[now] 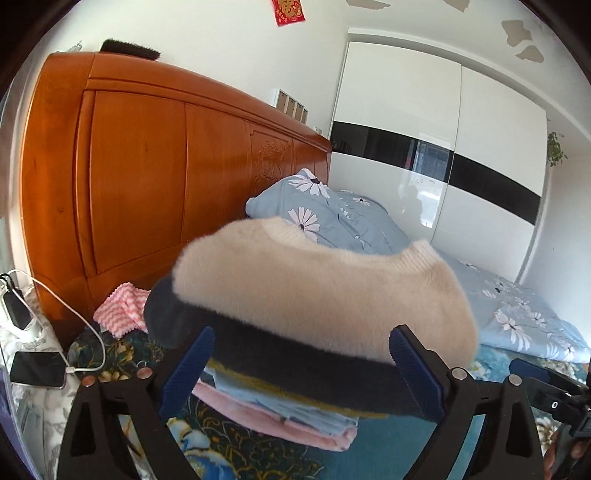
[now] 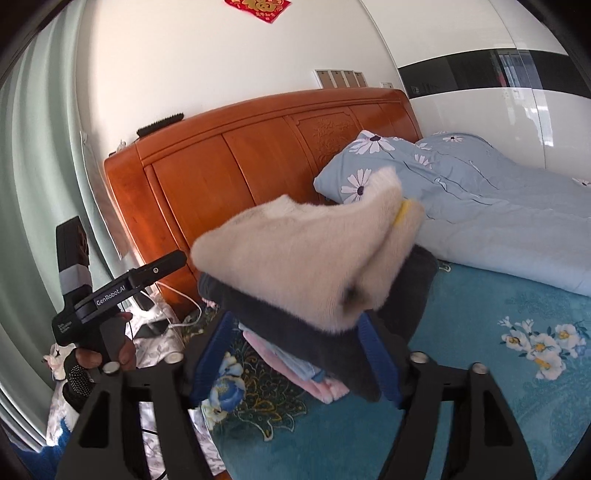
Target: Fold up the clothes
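The orange wooden headboard point(image 1: 147, 177) anchors the room; it stands against a white wall, with a dark brush point(image 1: 130, 50) lying on its top edge and a red paper decoration point(image 1: 289, 11) on the wall above it. At the headboard's far end rises a white wardrobe point(image 1: 443, 110) crossed by a black band. The bed runs out from the headboard under a teal floral bedspread point(image 2: 498, 350); a light-blue daisy-print quilt point(image 2: 480, 206) and its pillow point(image 1: 291, 206) lie heaped against the headboard's far side. At the headboard's near corner rest a pink zigzag cloth point(image 1: 123, 306), a phone point(image 1: 37, 369) on a white cable, and a charger point(image 1: 14, 306).

In front of the headboard a cream and dark-grey fuzzy sweater point(image 1: 325, 295), folded, sits on top of a stack of folded clothes point(image 1: 280, 417) — pink and pale-blue layers — on the bedspread. The left gripper point(image 1: 301, 365) has its blue-padded jaws spread wide on either side of the sweater's dark edge, not visibly pressing it; the right gripper point(image 2: 291, 354) likewise stands wide open around the sweater's other end — nothing looks clamped in either. The sweater is blurred.
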The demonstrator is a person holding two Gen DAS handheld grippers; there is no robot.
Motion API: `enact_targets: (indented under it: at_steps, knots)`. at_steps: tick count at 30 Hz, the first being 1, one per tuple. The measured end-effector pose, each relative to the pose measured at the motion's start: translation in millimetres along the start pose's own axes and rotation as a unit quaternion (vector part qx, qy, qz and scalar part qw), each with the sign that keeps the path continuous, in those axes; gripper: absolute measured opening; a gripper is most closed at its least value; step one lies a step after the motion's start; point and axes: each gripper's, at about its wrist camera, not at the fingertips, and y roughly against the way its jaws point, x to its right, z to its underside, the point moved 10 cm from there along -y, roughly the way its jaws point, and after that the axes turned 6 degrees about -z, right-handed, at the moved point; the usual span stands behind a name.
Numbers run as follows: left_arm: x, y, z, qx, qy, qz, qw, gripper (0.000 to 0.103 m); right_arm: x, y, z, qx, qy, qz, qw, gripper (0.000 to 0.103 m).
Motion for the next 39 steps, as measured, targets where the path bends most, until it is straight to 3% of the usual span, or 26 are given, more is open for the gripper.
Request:
enact_targets:
  at_steps: [1, 6, 10, 12, 16, 18, 20, 23, 27, 31, 35, 39]
  knots:
    - [2.0, 3.9, 7.9, 0.001, 0.000, -0.011, 0.9999, 0.100, 0.7, 2.1, 6.5, 0.002, 0.001, 0.005, 1.000, 0.087]
    - [7.6, 18.2, 40.1, -0.008, 0.021, -0.045, 0.9987, 0.103, 4.9, 17.0, 32.6, 0.016, -0.004, 0.040, 0.999, 0.087]
    - [23.3, 28.1, 60.2, -0.023, 0.016, -0.064, 0.9976, 0.103, 1.3, 35.5, 49.6, 0.042, 0.009, 0.063, 0.997, 0.098]
    - [31.4, 35.0, 70.8, -0.020, 0.014, -0.080, 0.9965, 0.103, 3.5, 39.6, 56.9, 0.043, 0.021, 0.080, 0.996, 0.099]
    - [44.9, 48.5, 89.2, -0.007, 0.042, -0.075, 0.9963, 0.103, 11.9, 51.9, 70.8, 0.059, 0.020, 0.093, 0.994, 0.099]
    - [51.7, 47.9, 92.2, -0.002, 0.041, -0.078, 0.9961, 0.103, 21.4, 51.6, 77.1, 0.053, 0.013, 0.096, 0.994, 0.099]
    - [54.6, 44.3, 92.0, 0.007, 0.028, -0.103, 0.9943, 0.103, 35.3, 49.4, 78.2, 0.048, 0.012, 0.132, 0.990, 0.099]
    - [52.3, 34.6, 89.7, 0.017, 0.018, -0.136, 0.9905, 0.103, 46.0, 40.2, 69.6, 0.046, 0.003, 0.152, 0.987, 0.099]
    - [55.0, 16.3, 83.4, 0.015, 0.008, -0.124, 0.9921, 0.103, 57.0, 28.2, 57.1, 0.058, -0.019, 0.160, 0.985, 0.099]
    - [56.0, 10.9, 72.4, 0.041, -0.016, -0.147, 0.9882, 0.103, 59.7, 15.8, 54.3, 0.060, 0.000, 0.182, 0.981, 0.099]
    - [48.0, 11.6, 77.2, 0.057, -0.008, -0.160, 0.9855, 0.103, 61.3, 2.1, 59.2, 0.045, 0.030, 0.211, 0.976, 0.099]
    - [34.7, 9.0, 95.8, 0.032, 0.029, -0.168, 0.9848, 0.103, 63.1, -0.8, 77.0, 0.046, 0.029, 0.213, 0.976, 0.099]
